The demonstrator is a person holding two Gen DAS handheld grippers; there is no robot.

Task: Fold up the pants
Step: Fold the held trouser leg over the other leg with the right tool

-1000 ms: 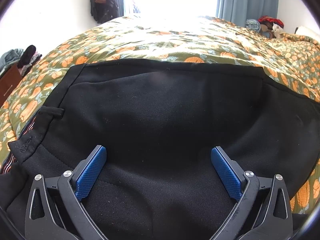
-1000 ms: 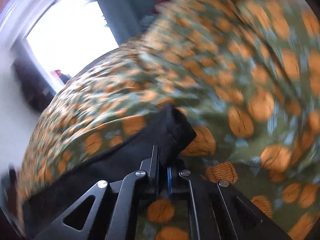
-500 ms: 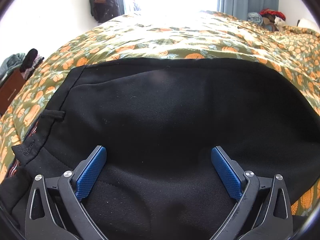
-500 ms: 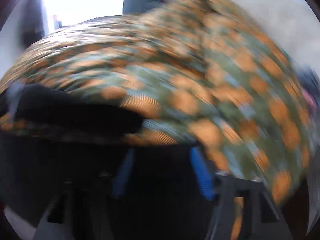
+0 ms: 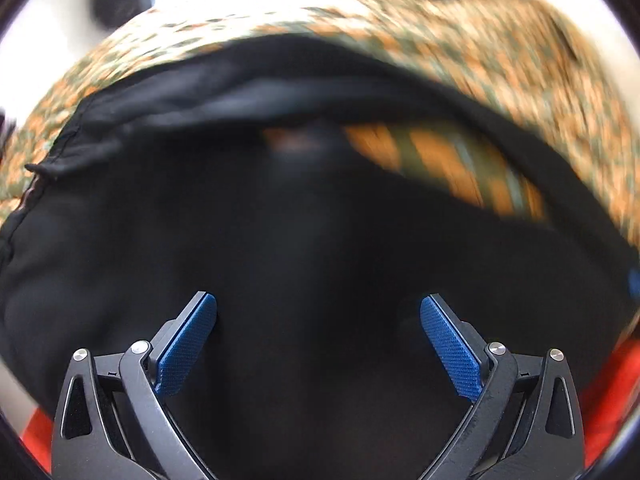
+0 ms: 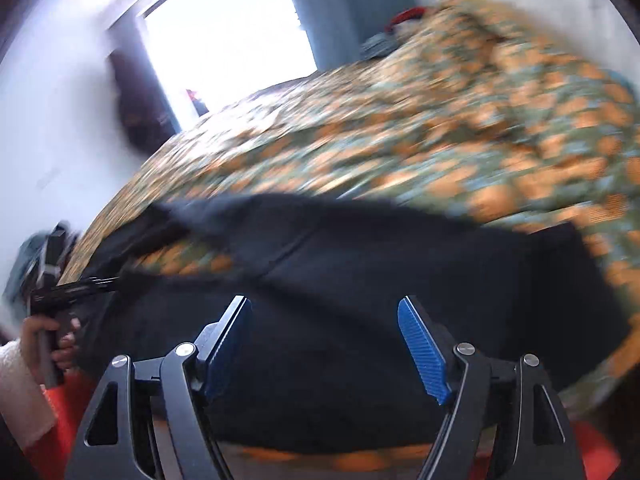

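Observation:
Black pants (image 5: 280,232) lie spread on a bed with an orange-and-green patterned cover (image 5: 500,52). My left gripper (image 5: 318,340) is open and empty, just above the black cloth. A strip of the cover (image 5: 440,160) shows through between two layers of the pants. In the right wrist view the pants (image 6: 380,272) lie across the bed's near edge. My right gripper (image 6: 324,344) is open and empty above them. The left gripper (image 6: 52,296), in the person's hand, shows at the far left by the pants' left end. Both views are blurred.
A bright window (image 6: 228,36) and a blue-grey curtain (image 6: 340,8) stand behind the bed. Dark clothes (image 6: 136,100) hang on the white wall at left. Folded clothes (image 6: 400,28) lie at the far end of the bed. Orange-red floor (image 6: 596,452) shows below the bed's edge.
My right gripper has opened and let go of the pant end it held, then swung back over the pants. The left view has dropped and tilted; the cloth's far edge has lifted.

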